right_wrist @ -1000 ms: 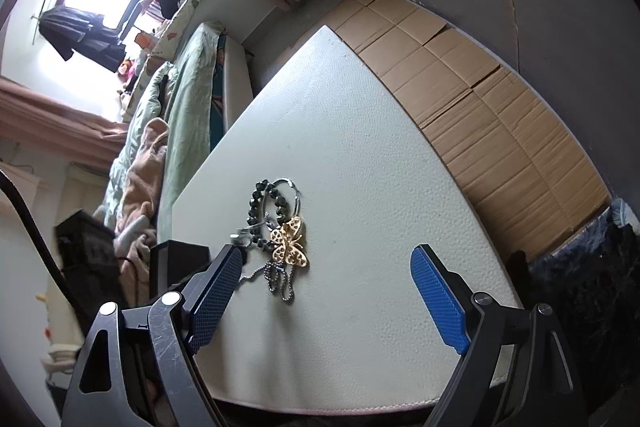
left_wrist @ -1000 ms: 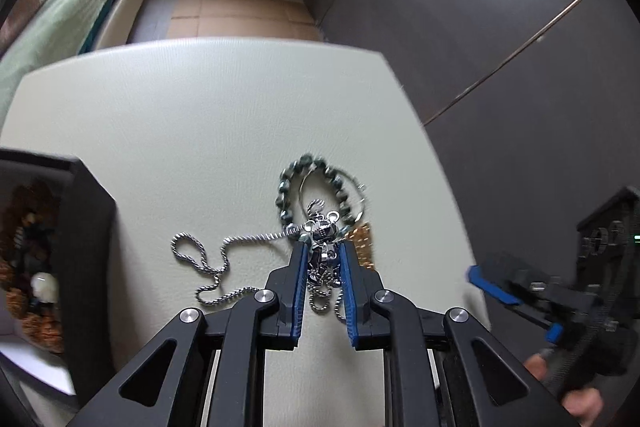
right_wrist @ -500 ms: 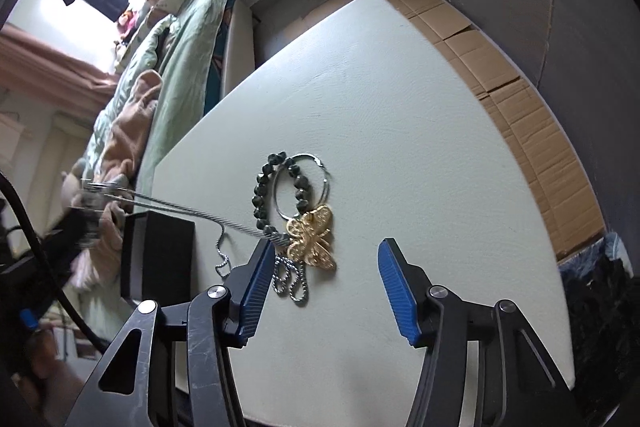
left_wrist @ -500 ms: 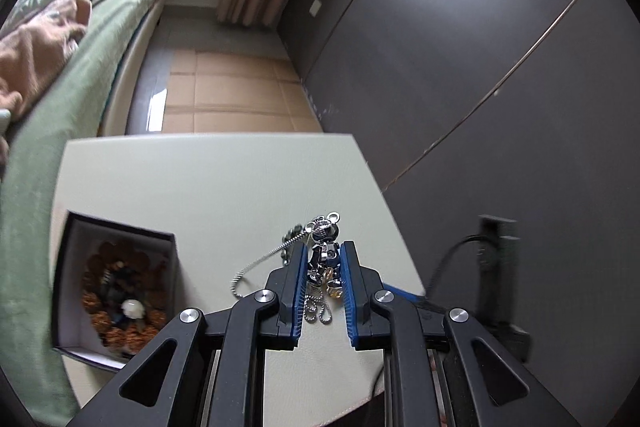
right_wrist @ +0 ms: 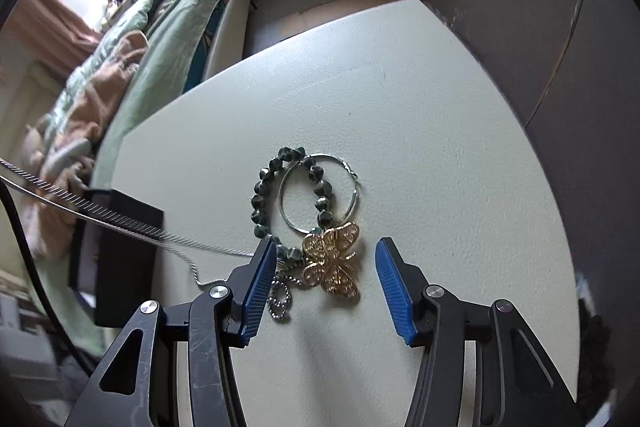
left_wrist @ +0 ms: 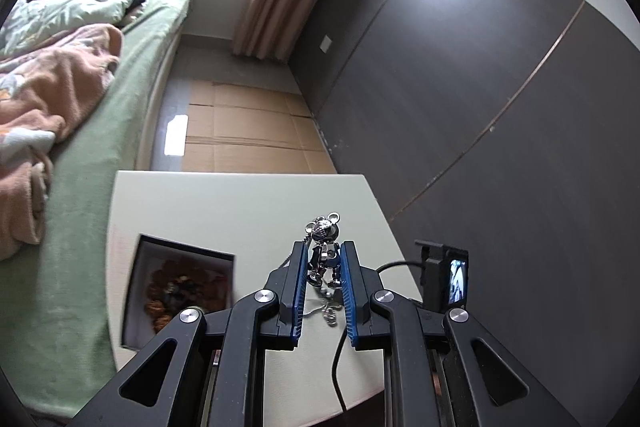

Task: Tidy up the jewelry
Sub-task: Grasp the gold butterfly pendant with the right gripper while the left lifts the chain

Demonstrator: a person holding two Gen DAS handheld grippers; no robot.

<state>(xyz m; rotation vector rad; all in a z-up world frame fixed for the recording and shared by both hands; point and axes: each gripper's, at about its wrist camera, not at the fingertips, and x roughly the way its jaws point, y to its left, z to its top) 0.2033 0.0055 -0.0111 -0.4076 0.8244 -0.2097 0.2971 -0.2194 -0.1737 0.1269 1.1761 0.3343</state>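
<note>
My left gripper [left_wrist: 324, 259] is shut on a silver bear pendant [left_wrist: 325, 251] and holds it high above the table; its silver chain [right_wrist: 120, 221] hangs down, taut, across the right wrist view. The open black jewelry box [left_wrist: 178, 291] with bead bracelets lies below to the left. My right gripper [right_wrist: 326, 267] is open, low over the table, with a gold butterfly brooch [right_wrist: 334, 263] between its fingers. A green bead bracelet [right_wrist: 288, 199], a silver hoop [right_wrist: 318, 193] and a small ball chain [right_wrist: 280, 301] lie beside it.
The white table [right_wrist: 420, 107] has a dark wall on its right and a bed with green and peach bedding [left_wrist: 60, 107] on its left. The right gripper's camera and cable [left_wrist: 444, 281] show in the left wrist view. The black box also shows in the right wrist view [right_wrist: 124, 259].
My left gripper has lifted the bear pendant well up off the table, pulling the chain taut. My right gripper has moved in over the butterfly brooch.
</note>
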